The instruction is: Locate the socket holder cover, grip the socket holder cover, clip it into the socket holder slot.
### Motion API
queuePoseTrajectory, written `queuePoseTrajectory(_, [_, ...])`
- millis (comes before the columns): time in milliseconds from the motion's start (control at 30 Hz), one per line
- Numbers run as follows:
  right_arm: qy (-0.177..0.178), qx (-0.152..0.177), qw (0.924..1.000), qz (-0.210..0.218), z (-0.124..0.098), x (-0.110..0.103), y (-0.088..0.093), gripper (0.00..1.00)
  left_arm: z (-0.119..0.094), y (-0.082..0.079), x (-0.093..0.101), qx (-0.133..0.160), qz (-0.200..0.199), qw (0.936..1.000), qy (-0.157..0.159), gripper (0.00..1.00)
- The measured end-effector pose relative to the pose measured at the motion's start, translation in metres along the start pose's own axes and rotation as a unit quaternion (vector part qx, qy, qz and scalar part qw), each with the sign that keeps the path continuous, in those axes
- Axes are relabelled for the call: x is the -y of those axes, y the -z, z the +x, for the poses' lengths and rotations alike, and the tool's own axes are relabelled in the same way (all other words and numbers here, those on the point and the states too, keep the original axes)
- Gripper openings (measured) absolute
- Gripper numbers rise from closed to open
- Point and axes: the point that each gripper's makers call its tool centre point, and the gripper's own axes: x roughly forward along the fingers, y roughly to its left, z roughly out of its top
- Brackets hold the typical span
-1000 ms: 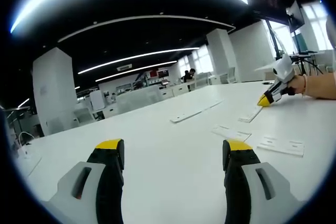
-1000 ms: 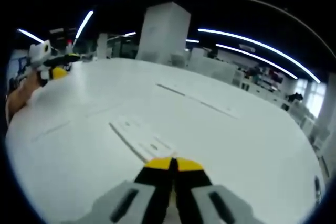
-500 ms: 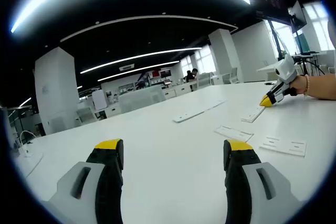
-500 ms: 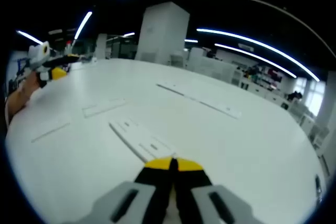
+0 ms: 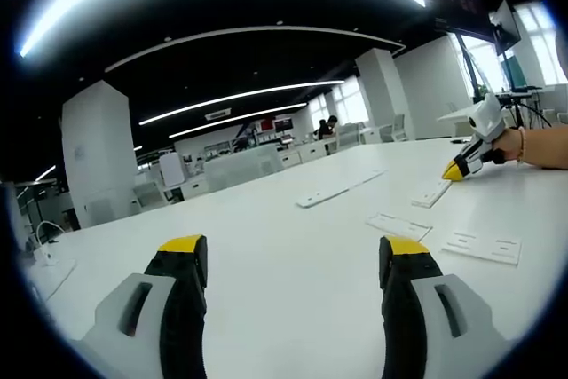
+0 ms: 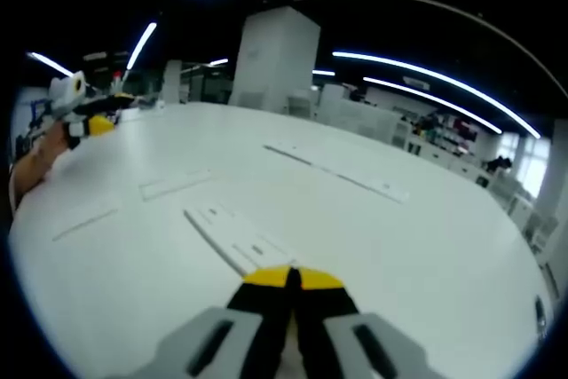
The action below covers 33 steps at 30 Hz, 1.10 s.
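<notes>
A white socket holder cover strip lies flat on the white table, and its near end runs under the tips of my right gripper. That gripper's jaws are shut together with no gap. In the left gripper view the same right gripper, held by a hand, touches the far end of that strip. My left gripper hovers low over bare table, open and with nothing between its fingers. It also appears far left as the left gripper.
More flat white pieces lie on the table: a long strip, a short plate and a slotted plate. Two thin plates and the long strip also show. Office desks and pillars stand far behind.
</notes>
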Motion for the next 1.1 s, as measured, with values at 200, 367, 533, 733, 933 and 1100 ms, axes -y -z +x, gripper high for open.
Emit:
queuePoseTrajectory(200, [0.004, 0.002, 1.0, -0.001, 0.001, 0.005, -0.001, 0.11, 0.0, -0.003, -0.002, 0.006, 0.0, 1.0, -0.004, 0.81])
queuePoseTrajectory(367, [0.0, 0.052, 0.9986, 0.003, -0.013, 0.005, -0.035, 0.24, 0.0, -0.002, -0.005, 0.005, 0.0, 0.9999, -0.011, 0.82])
queuePoseTrajectory(533, [-0.022, 0.144, 0.9894, 0.002, -0.051, -0.002, -0.1, 0.27, 0.0, -0.003, -0.004, 0.011, 0.0, 0.9999, -0.009, 0.87])
queuePoseTrajectory(733, [-0.027, 0.181, 0.9827, -0.028, -0.1, -0.003, -0.121, 0.32, -0.001, -0.006, -0.003, 0.017, 0.0, 0.9998, -0.007, 0.87])
queuePoseTrajectory(933, [-0.075, 0.219, 0.9718, -0.046, -0.144, -0.013, -0.099, 0.37, -0.001, -0.006, -0.003, 0.015, -0.001, 0.9999, -0.006, 0.88])
queuePoseTrajectory(1100, [-0.064, 0.238, 0.967, -0.063, -0.16, -0.002, -0.074, 0.44, -0.001, -0.003, -0.001, 0.013, -0.003, 0.9999, -0.002, 0.89])
